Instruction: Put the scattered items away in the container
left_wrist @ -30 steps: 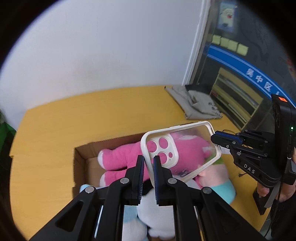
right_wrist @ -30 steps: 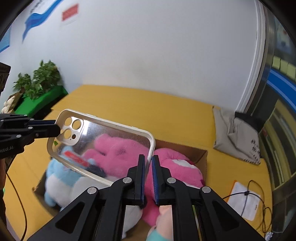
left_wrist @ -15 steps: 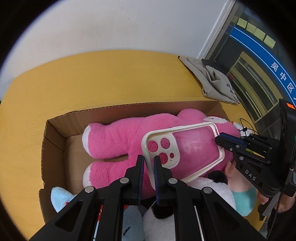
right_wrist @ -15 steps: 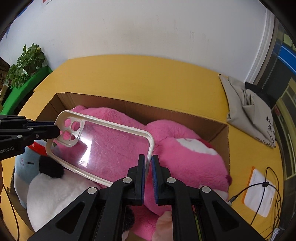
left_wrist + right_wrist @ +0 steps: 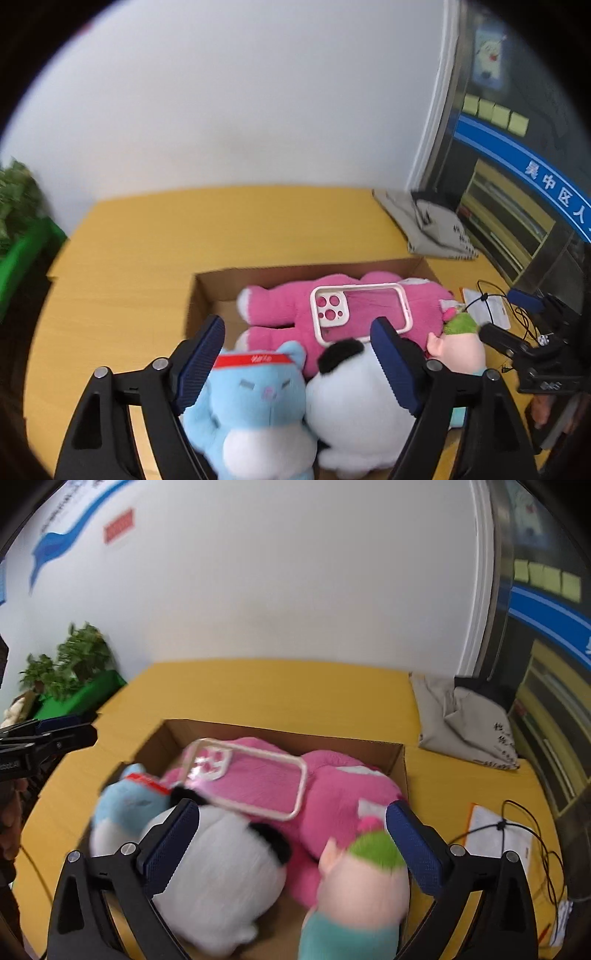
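Note:
A clear phone case (image 5: pixel 360 314) with a white rim lies on the pink plush bear (image 5: pixel 280 308) inside the open cardboard box (image 5: pixel 207 291); it also shows in the right wrist view (image 5: pixel 247 782). My left gripper (image 5: pixel 297 363) is open and empty above the blue plush cat (image 5: pixel 255 402) and white plush (image 5: pixel 354 398). My right gripper (image 5: pixel 291 849) is open and empty above the white plush (image 5: pixel 218 878) and the green-haired pig doll (image 5: pixel 365 882).
The box (image 5: pixel 402 771) sits on a yellow table (image 5: pixel 277 690). A grey cloth bag (image 5: pixel 461 720) lies at the back right, a paper and black cable (image 5: pixel 517 834) at the right. A green planter (image 5: pixel 74 694) stands at the left.
Both grippers let go of the phone case, opened wide and pulled back up. The case now rests on the pink bear.

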The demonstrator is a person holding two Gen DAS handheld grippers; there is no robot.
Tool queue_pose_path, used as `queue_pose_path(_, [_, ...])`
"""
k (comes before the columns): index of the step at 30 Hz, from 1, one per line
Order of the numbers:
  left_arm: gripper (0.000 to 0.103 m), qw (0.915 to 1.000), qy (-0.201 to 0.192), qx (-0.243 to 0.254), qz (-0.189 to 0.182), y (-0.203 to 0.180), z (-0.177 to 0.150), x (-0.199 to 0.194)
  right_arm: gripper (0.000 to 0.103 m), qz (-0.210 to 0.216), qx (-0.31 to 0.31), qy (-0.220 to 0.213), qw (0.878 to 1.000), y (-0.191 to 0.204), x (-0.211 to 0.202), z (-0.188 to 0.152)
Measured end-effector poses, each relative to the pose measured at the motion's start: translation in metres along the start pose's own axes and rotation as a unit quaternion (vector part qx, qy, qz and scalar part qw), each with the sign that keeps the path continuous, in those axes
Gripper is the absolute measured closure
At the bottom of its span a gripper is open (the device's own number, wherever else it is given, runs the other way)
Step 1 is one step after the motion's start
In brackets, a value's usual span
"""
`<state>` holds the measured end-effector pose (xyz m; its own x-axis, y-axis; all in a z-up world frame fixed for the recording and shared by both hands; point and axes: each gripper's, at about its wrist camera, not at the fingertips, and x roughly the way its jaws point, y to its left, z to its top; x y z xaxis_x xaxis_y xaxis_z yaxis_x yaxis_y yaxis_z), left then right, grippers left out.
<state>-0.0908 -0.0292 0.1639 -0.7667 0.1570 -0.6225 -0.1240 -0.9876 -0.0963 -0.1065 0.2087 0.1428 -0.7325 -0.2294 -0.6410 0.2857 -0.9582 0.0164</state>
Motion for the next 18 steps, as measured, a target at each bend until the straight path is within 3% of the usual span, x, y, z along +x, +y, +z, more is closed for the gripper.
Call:
queue_pose_path(4, [0.022, 0.9992, -0.039, -0.002, 0.011, -0.015, -0.04, -0.045, 0.0, 0.024, -0.03, -0.033, 0.999, 0.028, -0.046, -0.038])
queue_pose_path(7, [0.022, 0.9987, -0.049, -0.015, 0.002, -0.026, -0.07, -0.067, 0.0, 0.004, -0.03, -0.03, 0.999, 0.04, -0.061, -0.067])
queue_pose_path(13, [0.022, 0.9992, -0.039, -0.01, 0.007, -0.048, -0.116, -0.083, 0.0, -0.032, -0.015, -0.009, 0.999, 0.052, -0.077, -0.107])
queue_pose_path(18, [0.022, 0.9994, -0.03, -0.003, 0.014, -0.057, -0.134, -0.086, 0.0, -0.057, -0.008, -0.007, 0.998, 0.054, -0.091, -0.124])
